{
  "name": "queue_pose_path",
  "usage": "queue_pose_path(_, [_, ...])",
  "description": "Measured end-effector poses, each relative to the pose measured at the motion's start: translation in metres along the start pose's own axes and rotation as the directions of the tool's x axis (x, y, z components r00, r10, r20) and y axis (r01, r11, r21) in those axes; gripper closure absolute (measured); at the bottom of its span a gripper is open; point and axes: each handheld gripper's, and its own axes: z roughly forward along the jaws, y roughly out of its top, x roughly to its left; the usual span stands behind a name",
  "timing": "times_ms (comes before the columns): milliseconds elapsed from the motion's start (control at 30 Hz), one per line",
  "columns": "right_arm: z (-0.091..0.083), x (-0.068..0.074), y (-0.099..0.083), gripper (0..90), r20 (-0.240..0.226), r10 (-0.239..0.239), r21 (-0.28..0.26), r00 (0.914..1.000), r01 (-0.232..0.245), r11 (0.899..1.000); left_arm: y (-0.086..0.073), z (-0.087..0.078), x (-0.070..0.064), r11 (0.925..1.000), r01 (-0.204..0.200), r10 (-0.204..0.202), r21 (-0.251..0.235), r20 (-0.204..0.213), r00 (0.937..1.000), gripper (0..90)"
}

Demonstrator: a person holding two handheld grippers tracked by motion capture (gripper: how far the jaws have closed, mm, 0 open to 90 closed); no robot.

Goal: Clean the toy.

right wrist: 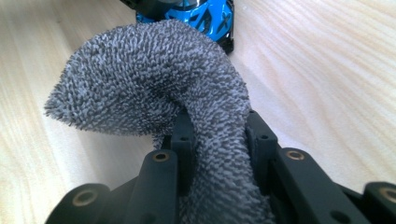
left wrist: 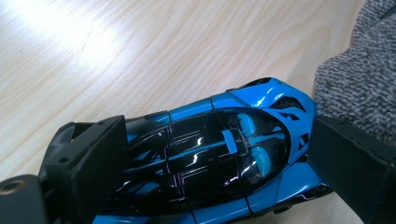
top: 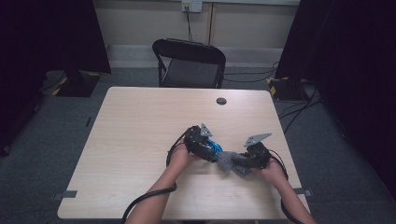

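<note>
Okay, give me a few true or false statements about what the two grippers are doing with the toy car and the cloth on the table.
1. The left gripper is closed around a blue and black toy car. True.
2. The right gripper holds a red sponge. False: it clamps a grey fuzzy cloth.
3. The cloth is at the car's end, close against it. True.
4. The car sits on the black chair. False: it is over the wooden table, in front of the person.
5. The two grippers are at opposite ends of the table. False: they meet close together near the front edge.
</note>
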Motion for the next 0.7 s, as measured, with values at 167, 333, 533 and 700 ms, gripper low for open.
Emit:
queue_pose_path(167, [0.001,-0.003,0.002,70.1,0.018,0.001,0.003,0.9998,-0.001,1.0,0.0,0.0,0.0,1.0,0.0,0.0,0.001,0.0,1.0,5.5])
queue_pose_path(333, [0.0,-0.014,0.0,70.3,0.047,0.047,-0.013,0.9978,-0.046,0.999,-0.001,0.0,-0.001,1.0,-0.004,0.004,-0.005,0.003,1.0,5.0])
queue_pose_path(533, [0.001,-0.02,0.002,70.4,0.078,0.089,-0.026,0.993,-0.087,0.996,-0.001,0.0,-0.001,0.9999,-0.001,0.002,-0.011,0.006,1.0,5.0])
queue_pose_path(700, [0.0,-0.029,0.009,70.4,0.145,0.158,-0.051,0.9767,-0.152,0.987,-0.002,0.0,0.0,0.9997,0.002,-0.002,-0.024,0.017,0.9999,4.9])
